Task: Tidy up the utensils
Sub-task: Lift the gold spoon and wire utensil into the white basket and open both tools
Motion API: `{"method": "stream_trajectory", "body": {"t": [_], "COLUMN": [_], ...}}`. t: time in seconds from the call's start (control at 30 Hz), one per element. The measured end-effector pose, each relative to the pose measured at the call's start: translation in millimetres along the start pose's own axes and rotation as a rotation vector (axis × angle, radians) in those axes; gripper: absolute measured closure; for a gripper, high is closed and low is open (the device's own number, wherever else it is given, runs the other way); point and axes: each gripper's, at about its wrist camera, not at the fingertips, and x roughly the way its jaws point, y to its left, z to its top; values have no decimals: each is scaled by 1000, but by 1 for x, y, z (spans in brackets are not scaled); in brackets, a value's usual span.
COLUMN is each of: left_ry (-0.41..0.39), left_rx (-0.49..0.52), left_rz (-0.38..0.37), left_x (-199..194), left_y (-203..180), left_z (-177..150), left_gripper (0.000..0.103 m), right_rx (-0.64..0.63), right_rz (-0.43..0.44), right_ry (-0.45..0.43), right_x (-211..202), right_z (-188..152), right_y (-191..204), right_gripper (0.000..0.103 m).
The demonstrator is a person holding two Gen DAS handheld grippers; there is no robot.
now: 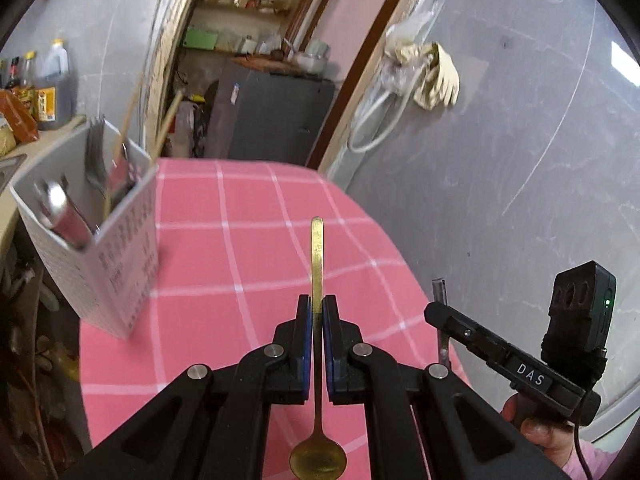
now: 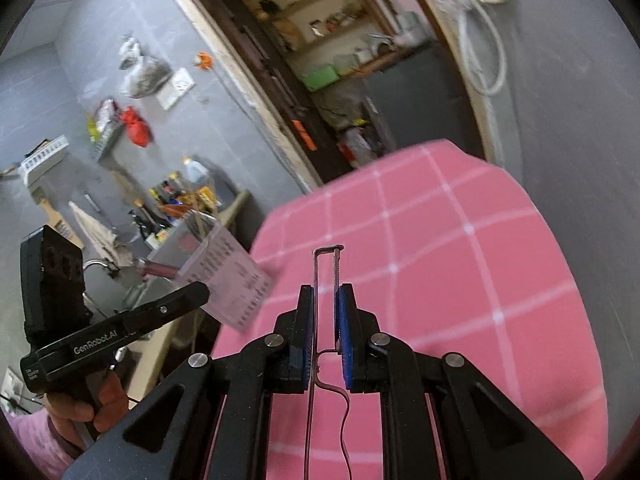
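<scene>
**Both grippers clamped on utensils above the pink table**

Left gripper [image 1: 317, 304] is holding a gold spoon [image 1: 318, 264]: blue pads [image 1: 306, 332] are pressing together on the handle mid-length, handle end pointing away from the camera, bowl hanging back under the gripper body. Spoon is sitting clear above the cloth, not touching it.

Right gripper [image 2: 326, 296] is gripping a thin wire utensil [image 2: 327, 272], looks like a peeler with a toothed edge on one side; can't tell more. Jaws are nearly together, pads bearing on its two long sides, squared end sticking out past the fingertips, wavy wire tail trailing back under the gripper.

Utensil holder [image 1: 108, 240] is standing at the table's far-left corner in the left wrist view: white box with printed sides, already carrying forks, chopsticks and other metal pieces, blurred. It is also showing at the table's left edge in the right wrist view [image 2: 228, 276].

Table [image 1: 248, 240] is wearing a pink cloth with a white grid; far edge is curving round.

Room: grey walls, an open doorway beyond the far edge showing shelves and a dark cabinet [image 1: 276, 116]. Pale gloves [image 1: 436, 76] are hanging right of the door frame. Bottles [image 1: 52, 88] are crowding a counter to the left. A hand [image 2: 84, 404] in a pink sleeve is gripping the left gripper's handle.
</scene>
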Motion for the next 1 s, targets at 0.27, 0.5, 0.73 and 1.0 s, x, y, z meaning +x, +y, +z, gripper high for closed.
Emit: {"method": "stream_trajectory", "body": {"t": [0.27, 0.5, 0.73, 1.0], "left_ry": [-151, -286, -421, -493], "left_rx": [-23, -67, -140, -216], "left_rz": [12, 49, 128, 231], "left_x": [-41, -74, -96, -91], "left_y": [8, 32, 69, 119], "left_z": [40, 73, 99, 110], "left_gripper": [98, 98, 98, 98], "right_rx": [-72, -78, -56, -82], "right_rz": [99, 228, 367, 482], "right_ry": [-82, -174, -250, -287], "right_x": [3, 24, 67, 135], "right_z": [44, 89, 119, 121], "right_y": [40, 77, 117, 161], "right_gripper": [92, 92, 92, 92]}}
